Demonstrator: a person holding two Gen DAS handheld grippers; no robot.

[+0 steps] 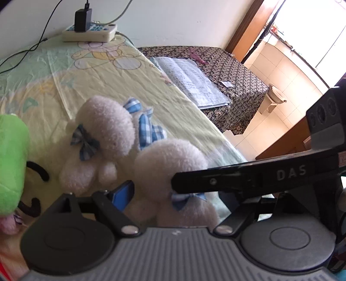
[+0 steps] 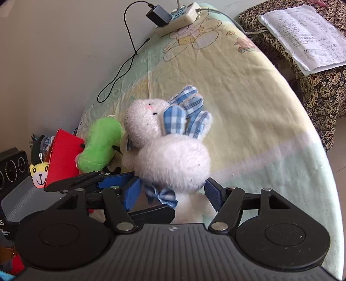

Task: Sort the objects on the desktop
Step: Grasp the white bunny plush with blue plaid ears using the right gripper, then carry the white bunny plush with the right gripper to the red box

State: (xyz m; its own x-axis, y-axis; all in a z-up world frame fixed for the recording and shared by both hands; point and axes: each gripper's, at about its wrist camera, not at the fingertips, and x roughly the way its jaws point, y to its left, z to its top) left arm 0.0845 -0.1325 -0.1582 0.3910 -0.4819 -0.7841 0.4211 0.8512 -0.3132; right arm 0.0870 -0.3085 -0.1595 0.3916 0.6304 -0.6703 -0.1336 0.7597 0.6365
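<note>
Two white plush rabbits with blue checked ears and bows lie on the cartoon-print cloth. The near rabbit (image 2: 173,164) sits between the open blue pads of my right gripper (image 2: 173,194), its bow (image 2: 161,195) at the left pad; the pads do not visibly press it. The far rabbit (image 2: 144,123) lies behind it. In the left wrist view the near rabbit (image 1: 170,166) and far rabbit (image 1: 103,129) show. My left gripper (image 1: 173,194) is open beside the near rabbit; the right gripper's black finger (image 1: 237,179) crosses it. A green plush (image 2: 99,147) lies to the left.
A red box (image 2: 62,157) and a yellow bear toy (image 2: 40,173) stand at the far left. A power strip with a black charger (image 2: 173,15) lies by the wall. An open notebook (image 2: 302,34) rests on a patterned stool right of the table edge.
</note>
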